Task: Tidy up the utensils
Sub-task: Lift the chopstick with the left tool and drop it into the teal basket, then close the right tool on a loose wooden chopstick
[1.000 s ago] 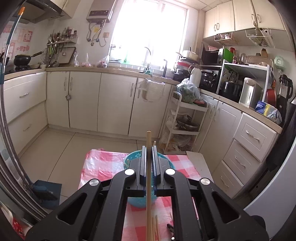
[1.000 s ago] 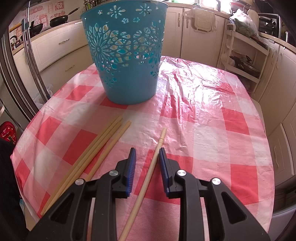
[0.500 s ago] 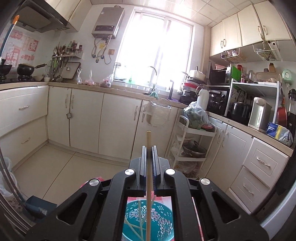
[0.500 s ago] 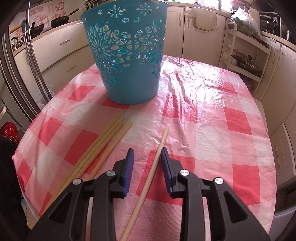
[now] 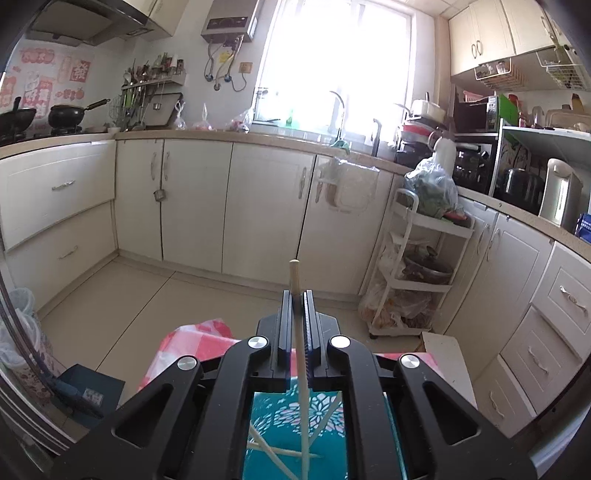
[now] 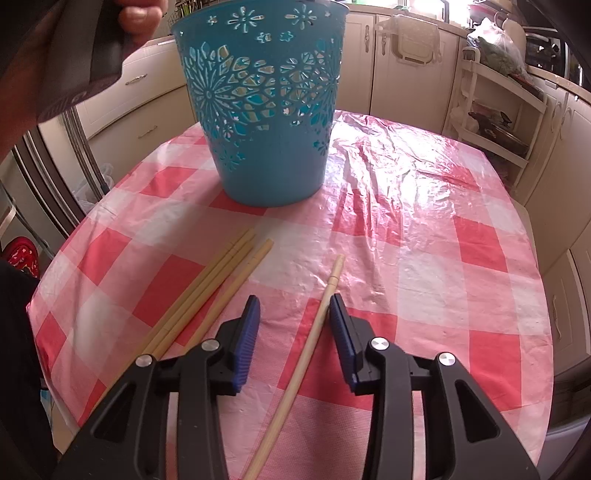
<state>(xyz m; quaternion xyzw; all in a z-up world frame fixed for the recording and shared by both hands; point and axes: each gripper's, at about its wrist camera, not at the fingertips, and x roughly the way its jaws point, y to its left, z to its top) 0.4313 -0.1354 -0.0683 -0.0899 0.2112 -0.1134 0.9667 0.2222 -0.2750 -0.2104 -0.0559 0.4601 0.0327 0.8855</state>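
My left gripper (image 5: 296, 295) is shut on a wooden chopstick (image 5: 300, 362), held upright over the mouth of the teal cut-out basket (image 5: 325, 410); other chopsticks lie inside it. In the right wrist view the basket (image 6: 264, 99) stands at the back of the checked table (image 6: 424, 258). My right gripper (image 6: 294, 304) hangs low over the cloth, its jaws opening. A single chopstick (image 6: 314, 332) lies loose between them, near the right pad, untouched. Three chopsticks (image 6: 210, 291) lie side by side to the left of it. A hand (image 6: 140, 14) shows at the top left beside the basket.
The table carries a pink and white checked plastic cloth. Cream kitchen cabinets (image 5: 192, 199) ring the room. A white trolley (image 5: 417, 273) with bags and pots stands beyond the table's far right. A blue bin (image 5: 85, 395) sits on the floor at left.
My left gripper carried its chopstick forward and down over the basket's mouth. My right gripper's jaws widened around the lying chopstick, staying in place. A hand appeared at the top left.
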